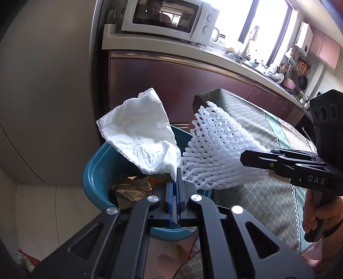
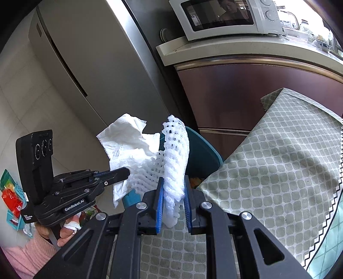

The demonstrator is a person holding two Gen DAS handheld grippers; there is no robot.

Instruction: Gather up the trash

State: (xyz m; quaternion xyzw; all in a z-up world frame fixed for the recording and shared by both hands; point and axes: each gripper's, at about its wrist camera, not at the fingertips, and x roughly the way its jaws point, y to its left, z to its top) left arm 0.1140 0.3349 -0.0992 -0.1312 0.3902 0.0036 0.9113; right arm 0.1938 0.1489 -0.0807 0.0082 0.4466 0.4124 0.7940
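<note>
A wrapper lies in the teal bin; left gripper clenches a paper towel, right gripper grasps foam netting, both undropped above it.

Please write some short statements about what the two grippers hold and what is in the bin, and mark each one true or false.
1. The left gripper is shut on a white paper towel. True.
2. The right gripper holds a glass bottle. False: it holds a white foam net.
3. The blue bin is empty. False: a brown wrapper lies inside.
4. A microwave stands on the counter. True.
</note>
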